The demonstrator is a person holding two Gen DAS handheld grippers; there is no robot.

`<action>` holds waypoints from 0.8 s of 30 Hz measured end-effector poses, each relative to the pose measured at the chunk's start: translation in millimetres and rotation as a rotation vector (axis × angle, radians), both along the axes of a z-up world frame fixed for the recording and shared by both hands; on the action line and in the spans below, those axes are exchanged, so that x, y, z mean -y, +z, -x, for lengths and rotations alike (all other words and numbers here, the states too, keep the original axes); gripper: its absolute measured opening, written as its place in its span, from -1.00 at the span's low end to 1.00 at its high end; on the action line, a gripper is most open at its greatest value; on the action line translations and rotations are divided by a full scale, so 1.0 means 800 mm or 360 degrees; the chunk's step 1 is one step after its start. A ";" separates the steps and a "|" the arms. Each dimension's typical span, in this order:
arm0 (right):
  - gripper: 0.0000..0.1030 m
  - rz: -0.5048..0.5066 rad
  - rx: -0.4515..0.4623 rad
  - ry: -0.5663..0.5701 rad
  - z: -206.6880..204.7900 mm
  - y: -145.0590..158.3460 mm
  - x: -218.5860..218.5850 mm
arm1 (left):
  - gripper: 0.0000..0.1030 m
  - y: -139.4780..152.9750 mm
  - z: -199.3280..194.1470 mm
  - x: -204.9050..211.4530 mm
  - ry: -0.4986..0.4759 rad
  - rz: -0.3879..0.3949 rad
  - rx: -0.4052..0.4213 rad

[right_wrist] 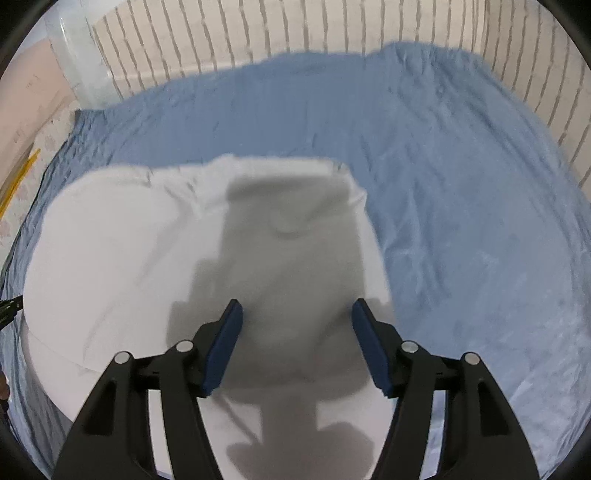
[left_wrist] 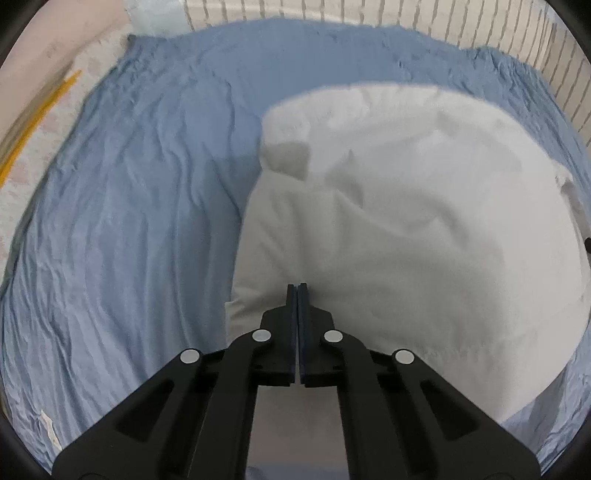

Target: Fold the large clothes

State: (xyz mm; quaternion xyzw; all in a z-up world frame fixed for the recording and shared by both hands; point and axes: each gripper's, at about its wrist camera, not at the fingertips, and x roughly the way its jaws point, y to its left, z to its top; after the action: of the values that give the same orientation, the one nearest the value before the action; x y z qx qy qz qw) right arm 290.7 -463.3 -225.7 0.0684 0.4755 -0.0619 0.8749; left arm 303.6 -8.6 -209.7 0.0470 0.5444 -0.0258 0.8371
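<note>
Folding underway: left gripper (left_wrist: 297,286) pinches the shirt (left_wrist: 406,221) at lower centre; right gripper (right_wrist: 297,310), jaws apart, likely must grasp next.

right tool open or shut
Open: the right tool has its blue-padded fingers wide apart above the white cloth garment, gripping nothing.

Supporting surface: 1 bed covered by a wrinkled blue sheet (left_wrist: 122,206), which spreads to a white brick-patterned wall (right_wrist: 280,33) at the far side and is bordered on the left by a pale floral strip (left_wrist: 40,122) carrying yellow lines. Lying directly on the sheet: 1 white garment (left_wrist: 424,229), partly folded with rumpled layers, set toward the near right of the sheet in the left wrist view and the near left in the right wrist view.
</note>
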 end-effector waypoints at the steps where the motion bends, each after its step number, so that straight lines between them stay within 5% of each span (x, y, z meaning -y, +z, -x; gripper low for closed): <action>1: 0.20 0.0015 -0.0039 0.0015 -0.006 -0.007 -0.004 | -1.00 -0.008 -0.009 0.000 -0.0003 0.0000 -0.0050; 12: 0.22 0.0004 -0.0358 0.0029 -0.102 -0.054 -0.017 | -1.00 -0.047 -0.107 0.010 0.0010 0.0023 -0.0369; 24: 0.31 0.0012 -0.0438 0.0009 -0.142 -0.073 -0.013 | -1.00 -0.058 -0.140 0.004 0.0013 -0.0035 -0.0443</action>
State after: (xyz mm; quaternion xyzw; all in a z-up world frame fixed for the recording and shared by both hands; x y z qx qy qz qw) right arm 404.5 -453.2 -284.2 0.0546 0.5910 -0.0701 0.8018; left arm 415.7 -12.2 -255.8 0.0500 0.6557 -0.0227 0.7530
